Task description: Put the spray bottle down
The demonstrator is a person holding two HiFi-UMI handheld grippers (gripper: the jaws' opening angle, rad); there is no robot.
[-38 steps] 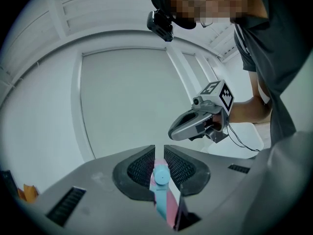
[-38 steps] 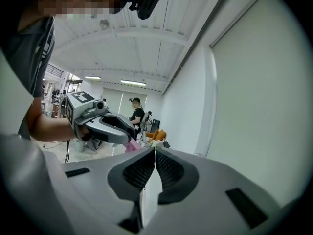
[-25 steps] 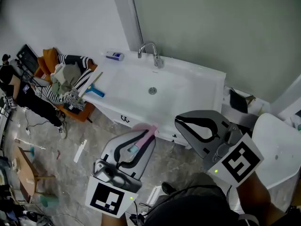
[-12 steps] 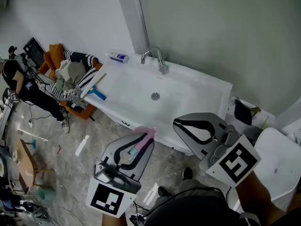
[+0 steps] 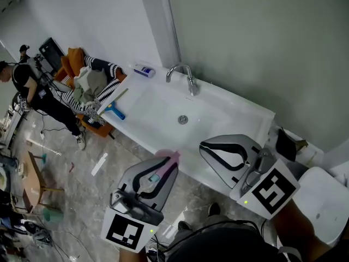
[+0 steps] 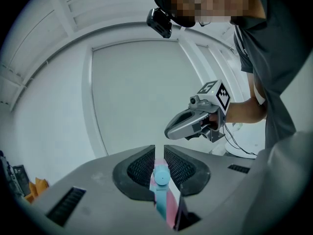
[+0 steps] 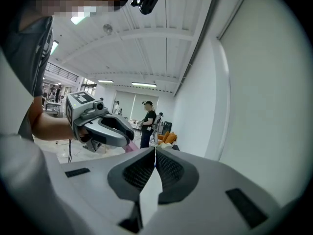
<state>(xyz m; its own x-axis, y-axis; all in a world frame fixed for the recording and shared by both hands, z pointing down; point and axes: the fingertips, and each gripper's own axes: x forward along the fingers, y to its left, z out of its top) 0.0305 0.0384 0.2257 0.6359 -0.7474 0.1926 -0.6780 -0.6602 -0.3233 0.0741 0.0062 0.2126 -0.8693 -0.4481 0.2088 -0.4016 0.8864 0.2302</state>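
A pink and blue spray bottle (image 5: 165,156) (image 6: 160,181) is clamped between the jaws of my left gripper (image 5: 171,162) (image 6: 159,154), held in the air in front of the white sink (image 5: 158,105). Only its pink top and a bit of blue show in the head view. My right gripper (image 5: 203,147) (image 7: 155,154) hangs to the right of it over the sink's near edge, jaws shut with nothing between them. In the right gripper view the left gripper (image 7: 122,131) appears at the left with pink showing at its tip.
The sink has a chrome faucet (image 5: 185,76) at its back. A blue squeegee (image 5: 113,109) and a small tube (image 5: 144,70) lie on its left end. A chair heaped with clothes (image 5: 90,86) and a person (image 5: 32,89) stand further left. A white round object (image 5: 327,195) sits at the right.
The head view has shifted, so the sink and chair sit lower and more to the right in the picture. Both grippers keep the same pose, and the bottle stays held.
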